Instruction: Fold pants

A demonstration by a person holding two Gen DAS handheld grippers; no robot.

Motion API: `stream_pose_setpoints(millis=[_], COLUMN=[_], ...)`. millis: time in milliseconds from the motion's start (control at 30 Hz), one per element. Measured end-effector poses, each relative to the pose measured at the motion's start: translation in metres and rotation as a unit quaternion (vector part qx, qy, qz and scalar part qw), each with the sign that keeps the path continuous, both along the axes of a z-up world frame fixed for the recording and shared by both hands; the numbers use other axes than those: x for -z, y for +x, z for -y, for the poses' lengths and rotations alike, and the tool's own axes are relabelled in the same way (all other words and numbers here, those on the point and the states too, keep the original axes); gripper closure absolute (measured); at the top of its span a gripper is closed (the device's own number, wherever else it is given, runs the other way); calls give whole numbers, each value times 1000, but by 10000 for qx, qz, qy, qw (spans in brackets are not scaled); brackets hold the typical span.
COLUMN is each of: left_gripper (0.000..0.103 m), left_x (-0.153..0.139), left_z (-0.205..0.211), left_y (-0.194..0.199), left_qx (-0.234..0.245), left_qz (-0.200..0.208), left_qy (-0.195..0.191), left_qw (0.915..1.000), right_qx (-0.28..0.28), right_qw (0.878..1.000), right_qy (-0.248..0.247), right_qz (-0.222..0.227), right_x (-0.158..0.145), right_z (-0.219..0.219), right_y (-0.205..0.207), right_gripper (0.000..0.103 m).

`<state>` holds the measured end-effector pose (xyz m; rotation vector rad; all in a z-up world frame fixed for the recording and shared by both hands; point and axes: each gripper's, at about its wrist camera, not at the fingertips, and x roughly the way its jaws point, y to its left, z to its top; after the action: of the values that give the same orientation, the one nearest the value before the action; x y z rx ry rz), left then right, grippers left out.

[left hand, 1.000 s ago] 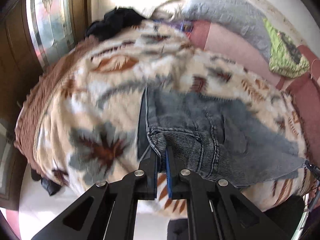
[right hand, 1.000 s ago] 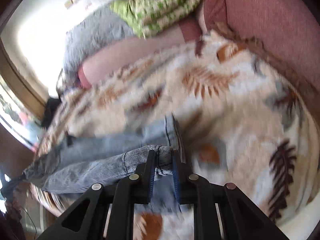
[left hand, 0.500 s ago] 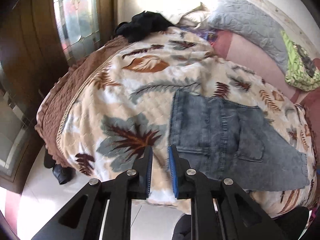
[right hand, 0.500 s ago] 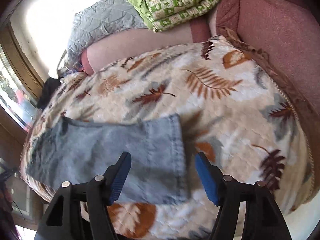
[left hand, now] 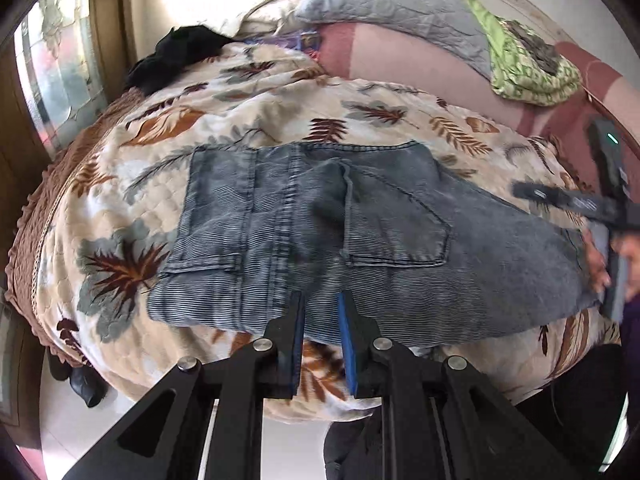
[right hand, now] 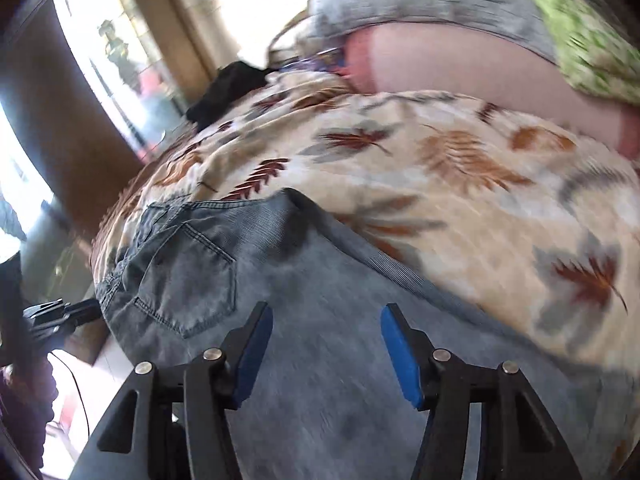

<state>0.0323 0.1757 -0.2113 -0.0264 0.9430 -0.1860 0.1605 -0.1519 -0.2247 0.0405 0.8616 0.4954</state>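
Observation:
Grey-blue denim pants [left hand: 320,232] lie folded flat on a leaf-patterned bedspread [left hand: 120,200], back pocket up. My left gripper [left hand: 322,320] hangs over the near edge of the pants; its jaws stand a small gap apart and hold nothing. My right gripper [right hand: 326,332] is wide open and empty, just above the pants [right hand: 304,280], near the end away from the pocket. The right gripper's body also shows in the left wrist view [left hand: 608,208] at the pants' right end.
A grey pillow [left hand: 400,4], a pink bolster [left hand: 420,64] and a green folded cloth [left hand: 528,68] lie at the head of the bed. A black garment [left hand: 176,52] sits at the far left corner. A window [left hand: 56,64] is on the left; the floor [left hand: 132,404] is below the bed edge.
Both grippers have let go of the pants, which now lie flat. The right gripper opened wide and swung over the pants. The left gripper drew back, then moved right over the near edge.

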Motion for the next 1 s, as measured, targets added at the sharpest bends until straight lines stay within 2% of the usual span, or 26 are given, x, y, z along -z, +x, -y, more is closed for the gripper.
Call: stream_pose_setpoints(millis=[67, 233, 300, 533, 567, 600, 633, 667, 800, 900, 1000], left_gripper=[86, 86, 86, 86, 86, 86, 86, 86, 86, 86, 86], left_x=[1, 9, 17, 43, 45, 46, 47, 47, 47, 47, 51], left_z=[14, 36, 35, 18, 17, 17, 16, 17, 15, 16, 17], left_y=[-5, -6, 1, 19, 20, 22, 24, 26, 45, 60, 79], left_qx=[317, 778, 757, 531, 517, 502, 489, 465, 394, 400, 393], left_qz=[97, 412, 397, 112, 124, 158, 199, 235, 299, 418, 233], left_qy=[76, 570, 728, 610, 601, 608, 630, 669, 768, 912, 907], left_qw=[9994, 9945, 9937, 9967, 9968, 9968, 9966, 9964, 9958, 9942, 9948], right_qx=[-209, -645, -707, -871, -906, -979, -996, -994, -819, -553, -242], right_qw=[9997, 9973, 9967, 9947, 9939, 9929, 9922, 9920, 9918, 9920, 9935], right_qy=[-131, -325, -348, -441, -497, -519, -574, -645, -965, -1098, -1010], right_qz=[11, -134, -189, -325, -374, -440, -479, -440, -190, -291, -470], right_x=[5, 23, 29, 47, 50, 53, 55, 55, 49, 52, 58], right_z=[-20, -55, -64, -84, -87, -90, -92, -94, -100, -102, -99], right_y=[19, 61, 75, 108, 110, 112, 113, 113, 113, 124, 139], right_gripper=[44, 56, 57, 57, 64, 79, 84, 94, 97, 100, 100])
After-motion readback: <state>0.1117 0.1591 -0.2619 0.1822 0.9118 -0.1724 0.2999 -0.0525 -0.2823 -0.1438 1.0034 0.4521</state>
